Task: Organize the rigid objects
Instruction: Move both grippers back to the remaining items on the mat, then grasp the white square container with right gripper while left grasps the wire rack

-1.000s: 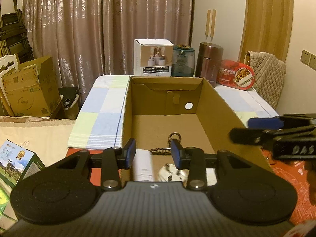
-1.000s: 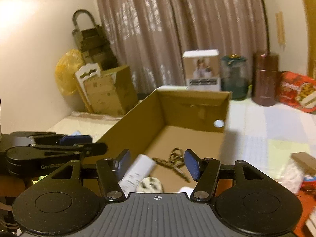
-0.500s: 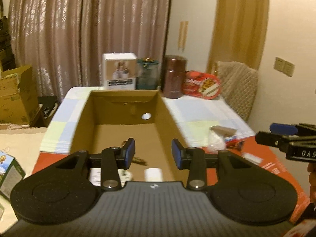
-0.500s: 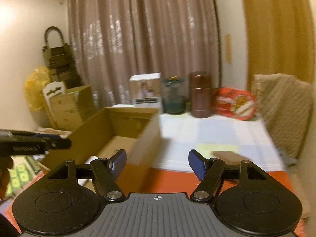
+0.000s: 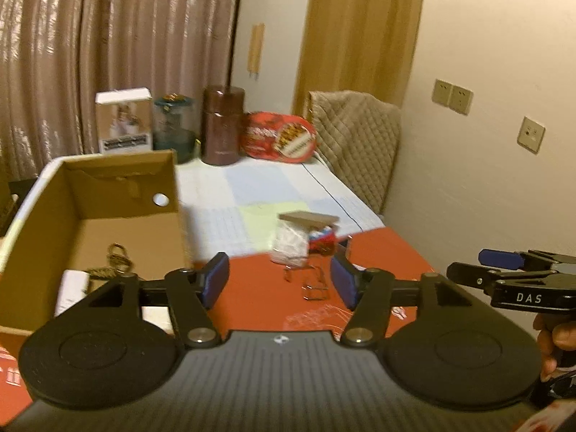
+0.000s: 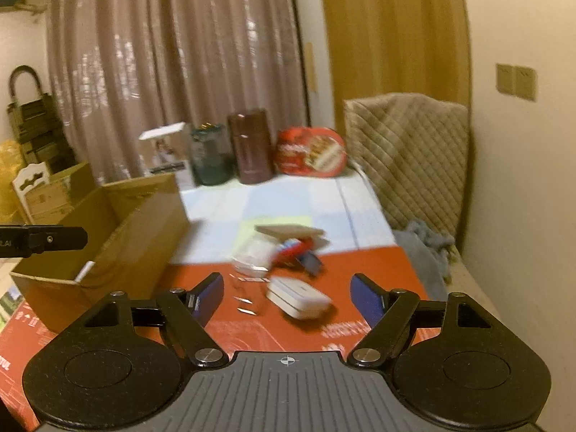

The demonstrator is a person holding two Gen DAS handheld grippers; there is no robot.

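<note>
An open cardboard box [image 5: 108, 194] [image 6: 118, 223] stands at the left on the red mat; a chain [image 5: 115, 261] and a white roll [image 5: 72, 288] lie inside. To its right lie loose items: a clear bag [image 5: 291, 244], a wooden block [image 5: 307, 219] [image 6: 288, 231], metal clips [image 5: 313, 286], a white case [image 6: 298, 297] and a red-blue item [image 6: 295, 248]. My left gripper [image 5: 280, 280] is open and empty, pointing at the clips. My right gripper [image 6: 288, 297] is open and empty, just before the white case.
A white carton [image 5: 124, 120], a green jar [image 5: 172, 126], a brown canister [image 5: 221, 126] and a red tin [image 5: 279, 136] stand at the back of the checked cloth. A quilted chair [image 6: 406, 154] is at the right, with grey cloth [image 6: 424, 248] below.
Both grippers have swung right, away from the box toward the loose items on the red mat. The left gripper's jaws have opened wider.
</note>
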